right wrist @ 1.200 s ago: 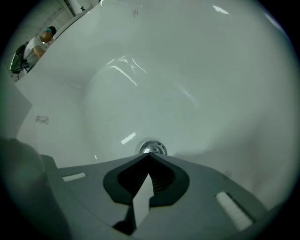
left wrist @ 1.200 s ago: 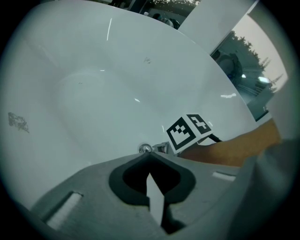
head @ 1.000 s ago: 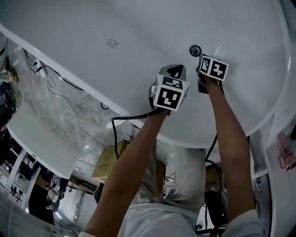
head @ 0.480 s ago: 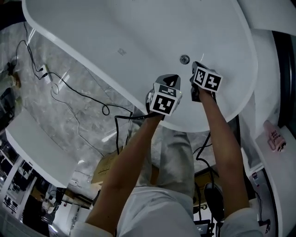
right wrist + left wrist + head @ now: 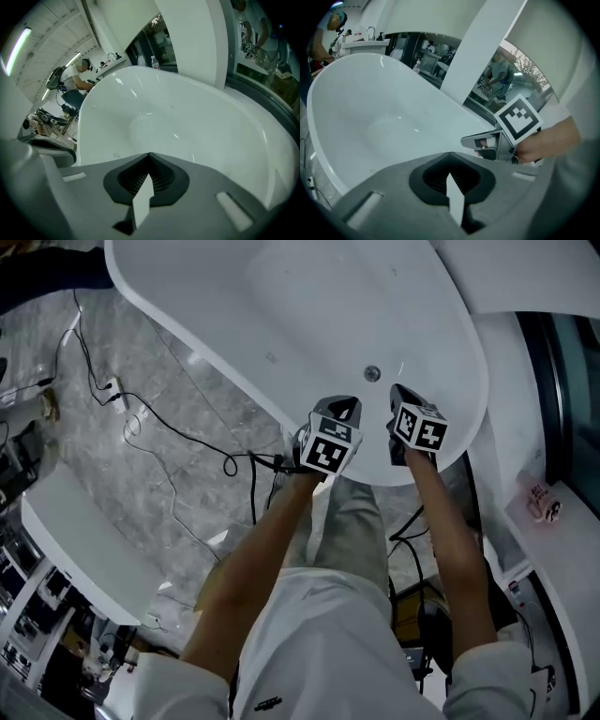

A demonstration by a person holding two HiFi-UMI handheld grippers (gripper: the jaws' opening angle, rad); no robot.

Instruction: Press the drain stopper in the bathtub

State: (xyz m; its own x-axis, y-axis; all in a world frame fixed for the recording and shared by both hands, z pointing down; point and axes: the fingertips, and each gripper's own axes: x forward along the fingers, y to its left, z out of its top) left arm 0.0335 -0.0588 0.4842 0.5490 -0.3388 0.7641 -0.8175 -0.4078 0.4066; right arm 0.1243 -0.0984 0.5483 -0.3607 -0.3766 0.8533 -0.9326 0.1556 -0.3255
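The fingers (image 5: 410, 166) of the left gripper (image 5: 449, 154) meet at their tips with nothing between them; those of the right gripper (image 5: 149, 154) are pressed together the same way, also empty. The white bathtub (image 5: 309, 306) fills the upper part of the head view, its basin bare and glossy; a grey marbled floor (image 5: 141, 493) lies along its left side, crossed by thin black cables (image 5: 155, 423); a white counter (image 5: 75, 531) sits at the far left. Both grippers are held side by side over the tub's near end, close together but apart, their tips pointing into the basin; in the left gripper view, the right gripper's marker cube (image 5: 518, 119) shows just beside. The drain stopper (image 5: 372, 374), a small round metal disc, sits on the tub's bottom just ahead of the two tips, nearer the right gripper and touched by neither; a small pink bottle (image 5: 536, 501) stands on the ledge at the right.
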